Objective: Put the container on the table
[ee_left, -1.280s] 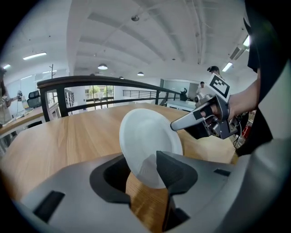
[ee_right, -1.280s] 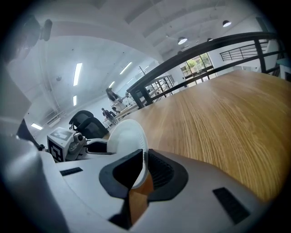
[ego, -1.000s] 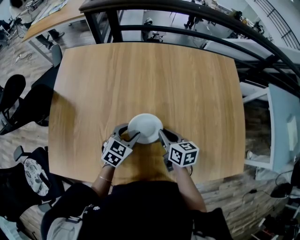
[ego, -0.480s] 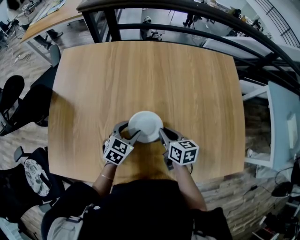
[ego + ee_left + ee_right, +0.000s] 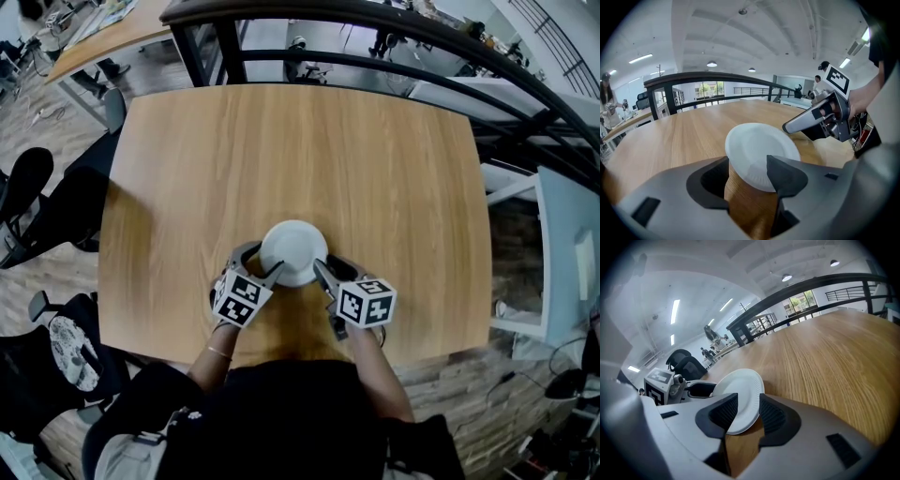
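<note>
The left gripper [image 5: 747,161] and the right gripper [image 5: 747,398] are both standing released, their jaws having just been opening, and each is straddling the near rim of the container [image 5: 293,249] without pinching it. The container, a shallow white paper dish, is sitting empty on the wooden table [image 5: 281,150], close to the near edge. Black-and-white square markers are showing on the left cube [image 5: 238,298] and the right cube [image 5: 366,303].
</note>
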`<state>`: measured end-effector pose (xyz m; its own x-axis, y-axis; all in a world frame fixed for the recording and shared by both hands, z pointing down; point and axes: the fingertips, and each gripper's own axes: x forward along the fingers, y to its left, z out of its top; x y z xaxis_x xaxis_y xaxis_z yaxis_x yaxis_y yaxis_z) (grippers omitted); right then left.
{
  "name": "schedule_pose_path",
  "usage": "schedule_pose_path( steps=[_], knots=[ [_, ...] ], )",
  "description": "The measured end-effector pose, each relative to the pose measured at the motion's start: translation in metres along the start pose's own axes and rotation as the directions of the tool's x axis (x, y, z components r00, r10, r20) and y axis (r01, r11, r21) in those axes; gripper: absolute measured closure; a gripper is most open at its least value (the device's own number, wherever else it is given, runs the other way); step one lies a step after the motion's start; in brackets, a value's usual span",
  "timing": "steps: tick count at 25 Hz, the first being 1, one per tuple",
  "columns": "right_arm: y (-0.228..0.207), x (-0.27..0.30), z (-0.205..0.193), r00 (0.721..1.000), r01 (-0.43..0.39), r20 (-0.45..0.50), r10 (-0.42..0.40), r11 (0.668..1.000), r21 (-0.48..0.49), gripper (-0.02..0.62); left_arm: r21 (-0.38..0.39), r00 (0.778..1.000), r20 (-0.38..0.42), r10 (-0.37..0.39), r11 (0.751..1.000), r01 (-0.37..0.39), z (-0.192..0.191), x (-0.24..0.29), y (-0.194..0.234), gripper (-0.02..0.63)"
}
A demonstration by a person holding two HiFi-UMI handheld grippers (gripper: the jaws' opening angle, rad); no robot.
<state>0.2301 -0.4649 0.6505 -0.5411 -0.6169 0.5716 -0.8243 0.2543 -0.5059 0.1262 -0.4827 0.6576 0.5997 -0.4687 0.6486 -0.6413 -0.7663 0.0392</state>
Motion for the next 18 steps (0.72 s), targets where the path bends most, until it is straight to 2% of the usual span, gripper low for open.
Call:
schedule_pose_path(
  steps=[8,12,15,18],
  knots=[
    [0.001,-0.002,0.003,1.0,0.008,0.007,-0.008,1.0,-0.01,0.445,0.017,1.0,-0.015,0.021,1.0,-0.02,-0.002,-0.001,0.007,0.353],
    [0.003,-0.005,0.006,1.0,0.012,0.018,-0.012,1.0,-0.014,0.445,0.036,0.999,-0.018,0.03,0.999,-0.029,-0.003,-0.003,0.007,0.324],
    [0.005,-0.008,0.01,1.0,0.008,0.029,-0.007,1.0,-0.02,0.445,0.003,0.998,0.036,0.055,0.998,-0.055,0.01,-0.015,0.009,0.322],
    [0.011,-0.013,0.017,0.999,0.001,0.05,0.001,0.999,-0.036,0.445,0.012,0.993,0.105,0.05,0.999,-0.051,0.028,-0.023,0.008,0.327]
  ],
)
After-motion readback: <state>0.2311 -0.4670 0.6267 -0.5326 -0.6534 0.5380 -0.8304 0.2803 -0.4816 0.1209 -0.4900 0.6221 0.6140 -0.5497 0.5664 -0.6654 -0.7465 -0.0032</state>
